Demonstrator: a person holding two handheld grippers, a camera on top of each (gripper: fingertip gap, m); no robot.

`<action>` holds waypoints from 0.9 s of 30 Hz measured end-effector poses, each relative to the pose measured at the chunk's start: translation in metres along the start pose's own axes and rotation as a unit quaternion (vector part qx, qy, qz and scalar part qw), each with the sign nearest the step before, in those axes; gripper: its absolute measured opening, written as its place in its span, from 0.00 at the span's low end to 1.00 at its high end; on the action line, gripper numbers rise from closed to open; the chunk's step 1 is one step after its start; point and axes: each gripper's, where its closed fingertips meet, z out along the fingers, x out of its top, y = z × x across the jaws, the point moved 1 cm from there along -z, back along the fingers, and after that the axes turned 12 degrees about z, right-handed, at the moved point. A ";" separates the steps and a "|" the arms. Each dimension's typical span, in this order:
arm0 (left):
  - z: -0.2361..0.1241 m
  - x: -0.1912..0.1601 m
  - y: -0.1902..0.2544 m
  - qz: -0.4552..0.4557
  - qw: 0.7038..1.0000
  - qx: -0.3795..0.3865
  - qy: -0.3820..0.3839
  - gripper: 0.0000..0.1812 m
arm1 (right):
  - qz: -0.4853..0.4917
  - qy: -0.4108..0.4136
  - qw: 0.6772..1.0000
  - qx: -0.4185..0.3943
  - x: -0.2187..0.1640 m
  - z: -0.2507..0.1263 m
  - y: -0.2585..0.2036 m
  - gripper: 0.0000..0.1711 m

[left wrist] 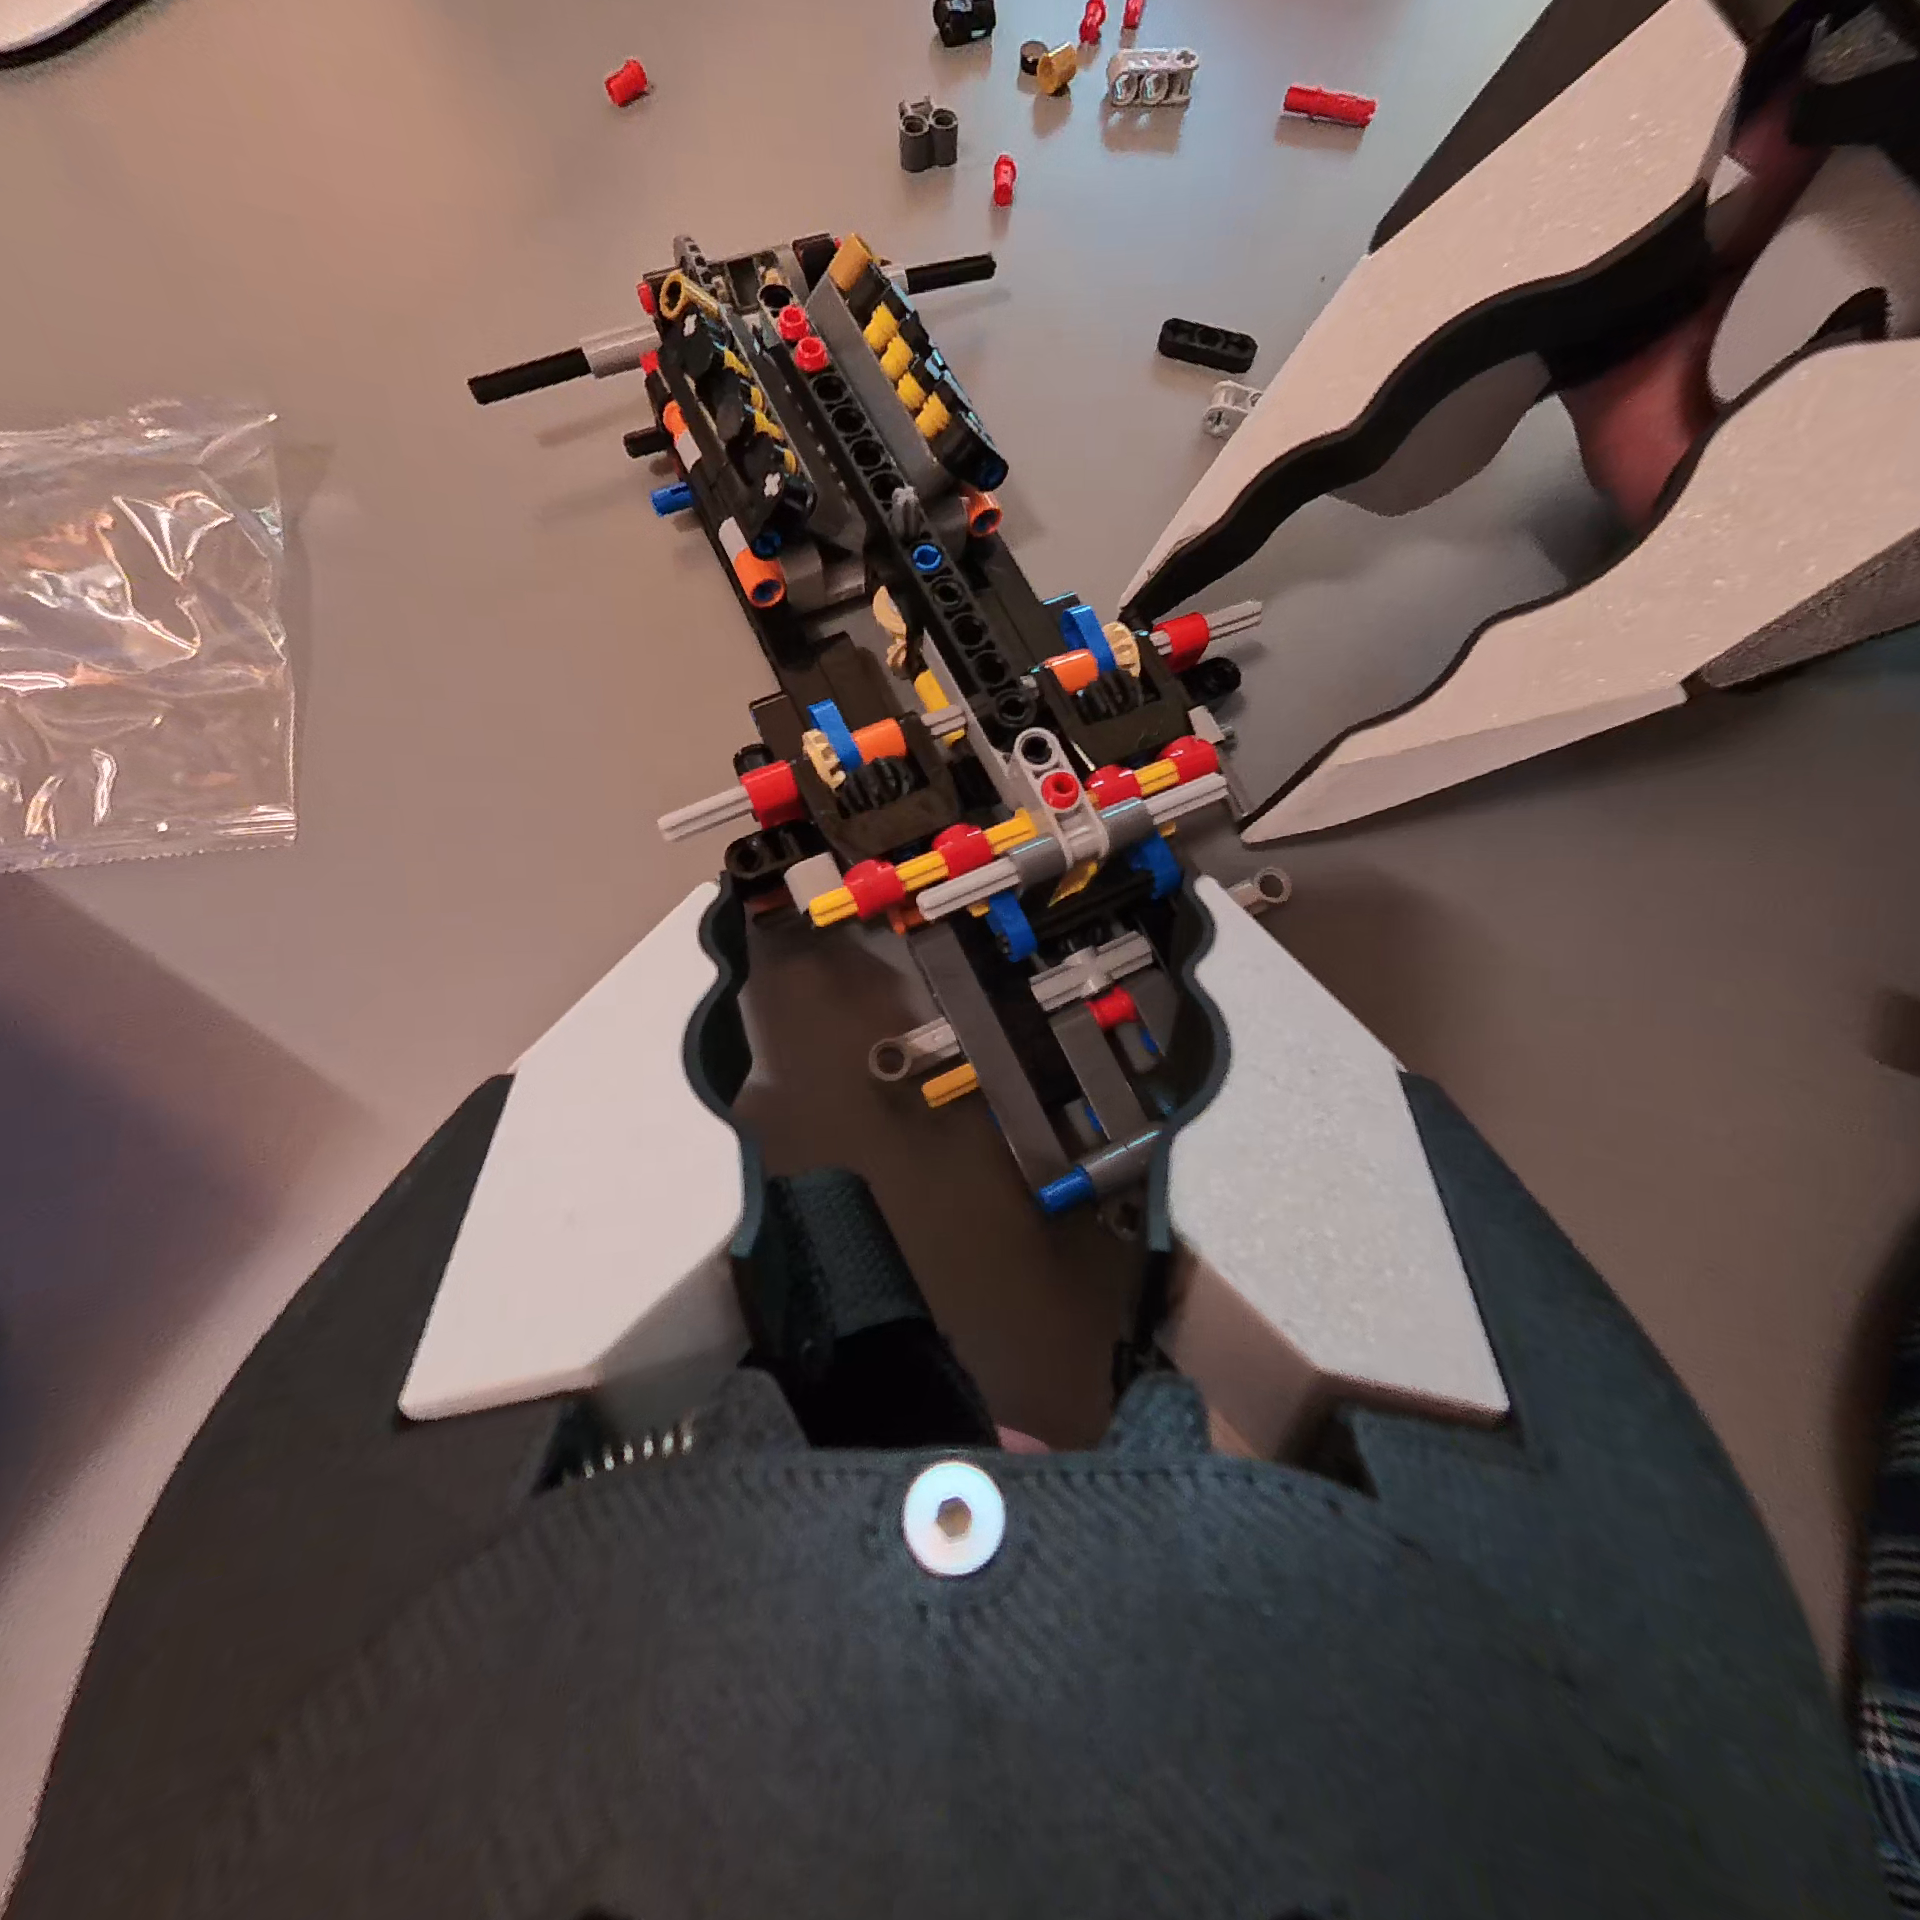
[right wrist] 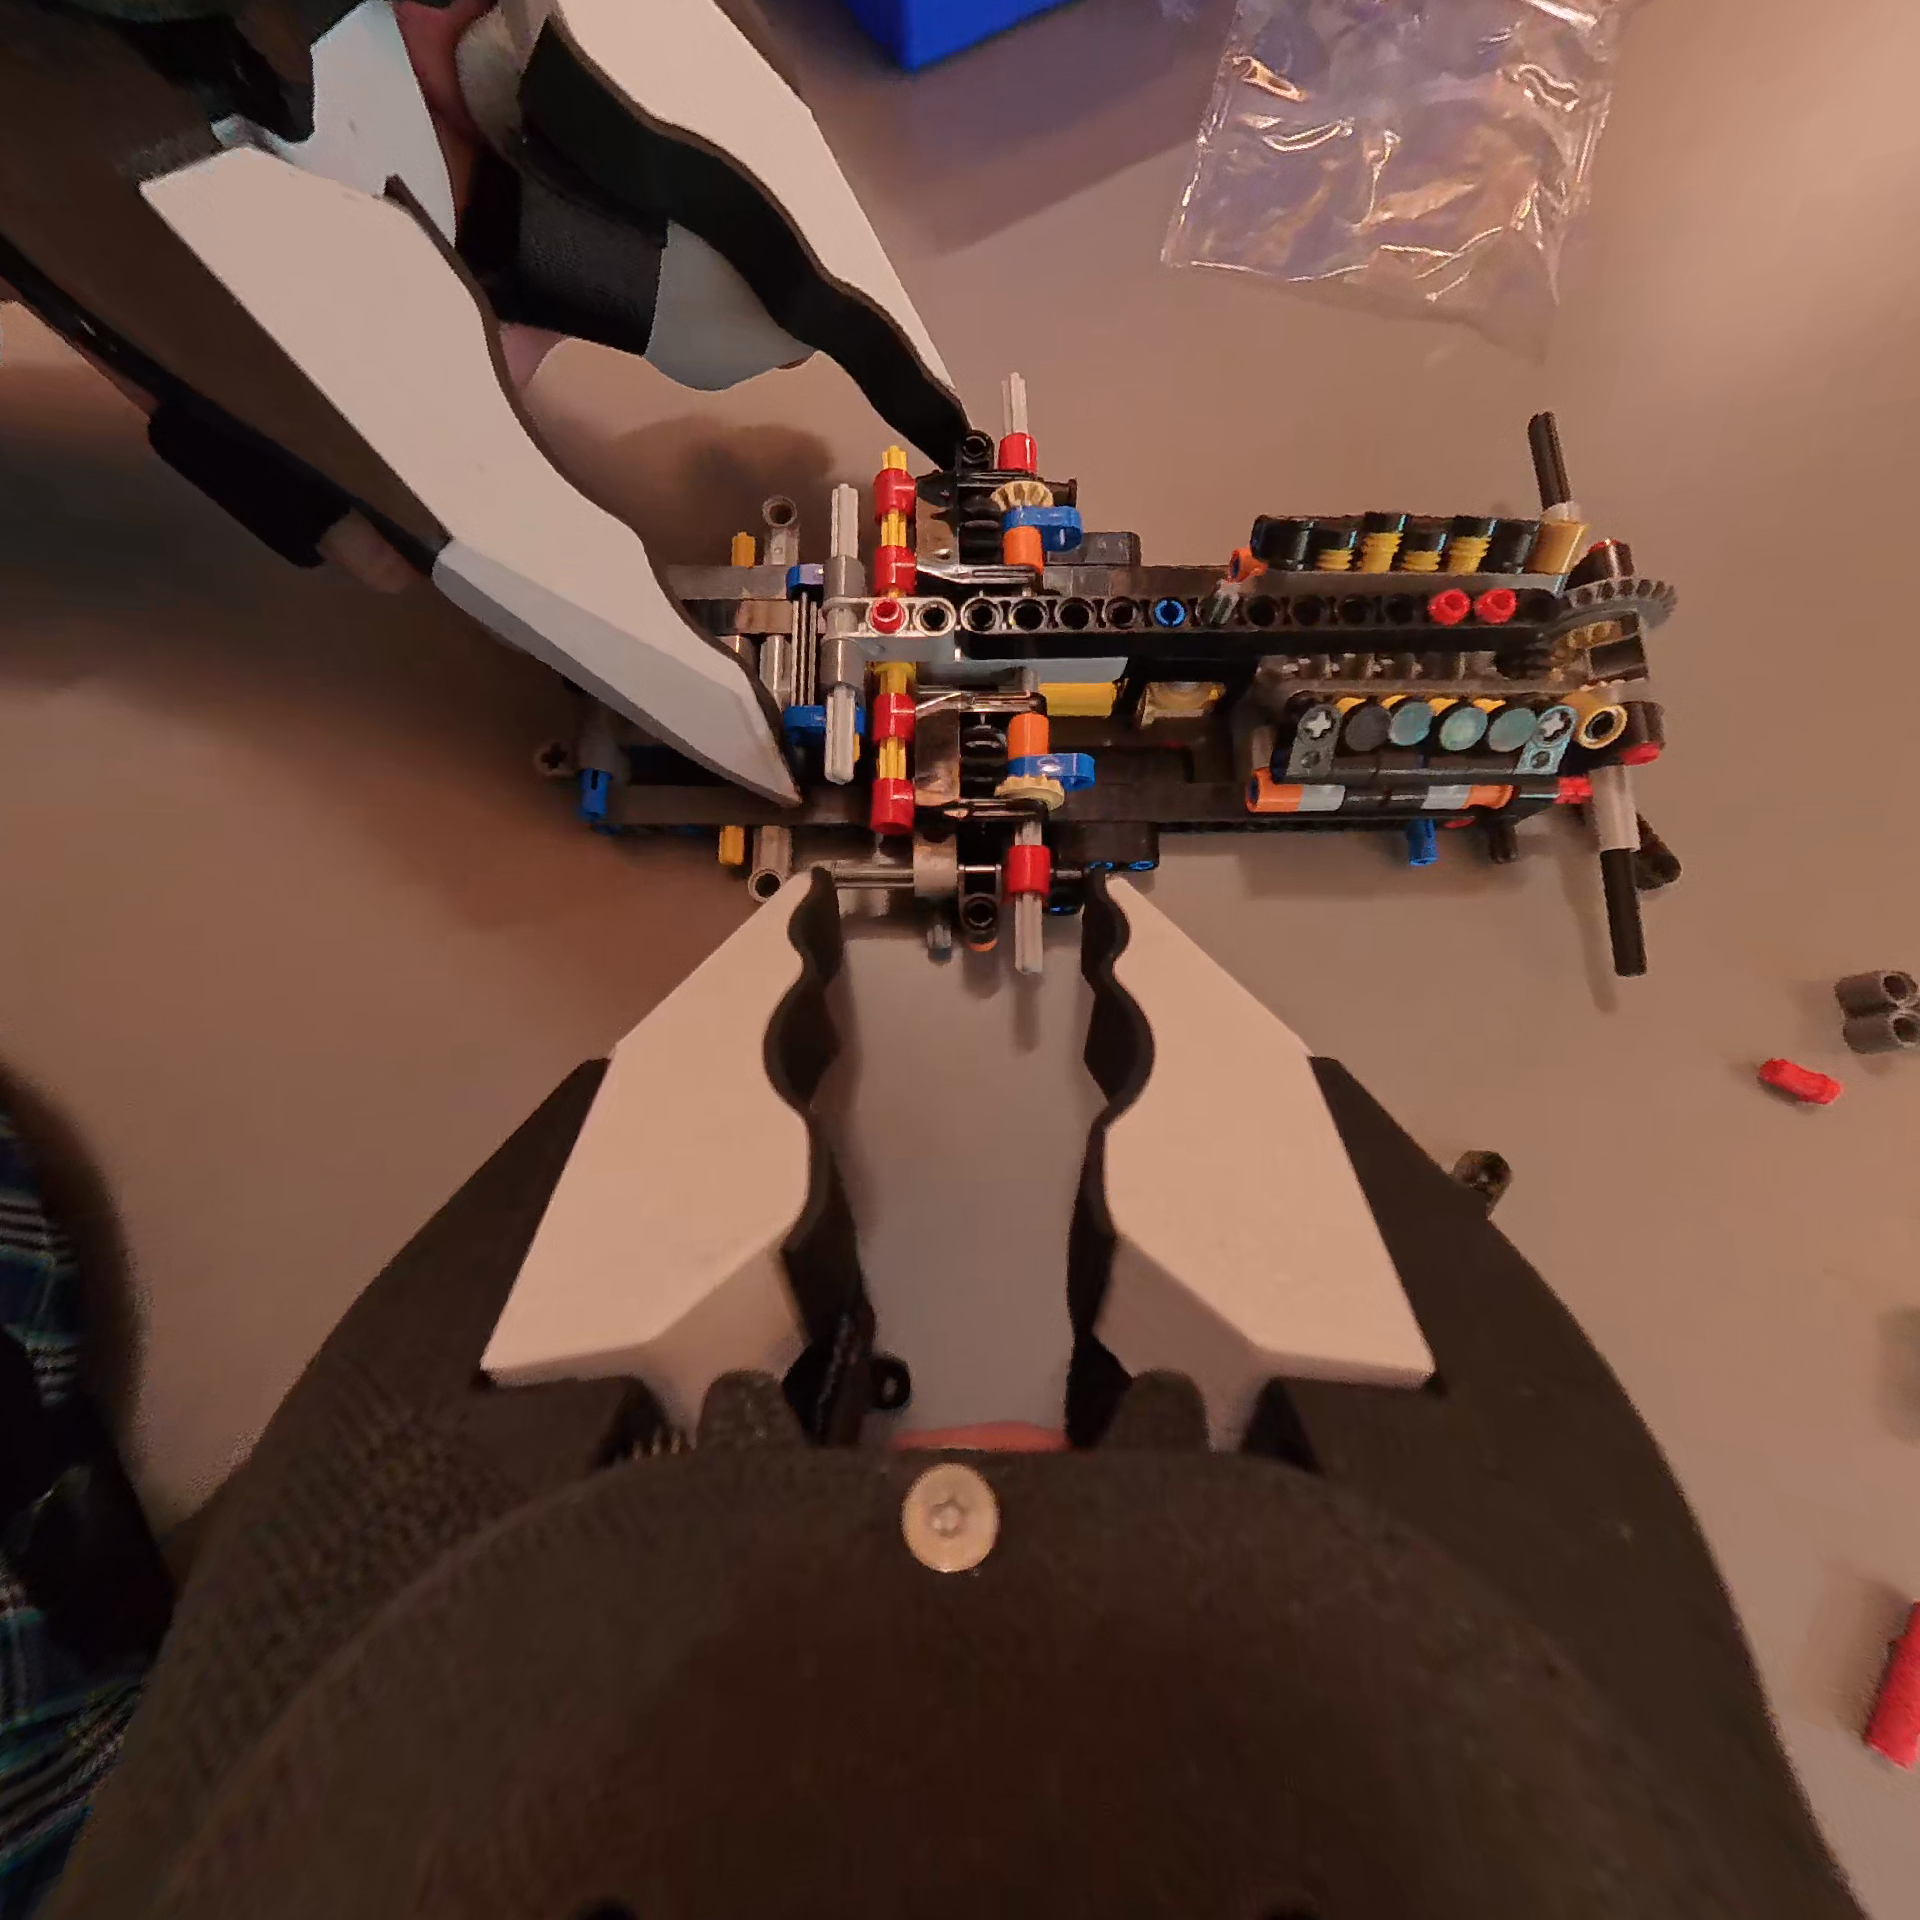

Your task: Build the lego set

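A long Lego Technic chassis (left wrist: 935, 623), black and grey with red, yellow, blue and orange parts, lies on the grey table (left wrist: 468, 727). My left gripper (left wrist: 961, 894) is open and straddles the chassis's narrow near end, fingertips against the wider part. In the right wrist view it (right wrist: 873, 618) comes in from the upper left over the chassis (right wrist: 1143, 665). My right gripper (right wrist: 961, 904) is open at the chassis's near side, and a grey axle with a red bush (right wrist: 1023, 873) sticks out between its tips. In the left wrist view it (left wrist: 1195, 722) reaches in from the right.
A clear plastic bag (left wrist: 135, 623) lies left of the chassis, also in the right wrist view (right wrist: 1392, 156). Loose parts lie beyond: red pins (left wrist: 625, 81), a grey connector (left wrist: 928, 133), a black beam (left wrist: 1205, 343). A blue box edge (right wrist: 956, 26) shows at the back. To reach the grey connector (left wrist: 928, 133) in a straight line is about 15 cm for my right fingers, about 20 cm for my left. My right wrist view (right wrist: 1874, 1003) looks at it from another angle.
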 end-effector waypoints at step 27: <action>0.000 0.003 0.011 -0.040 0.999 0.024 -0.007 0.44 | -0.007 -0.013 1.000 0.003 -0.006 -0.010 0.005 0.22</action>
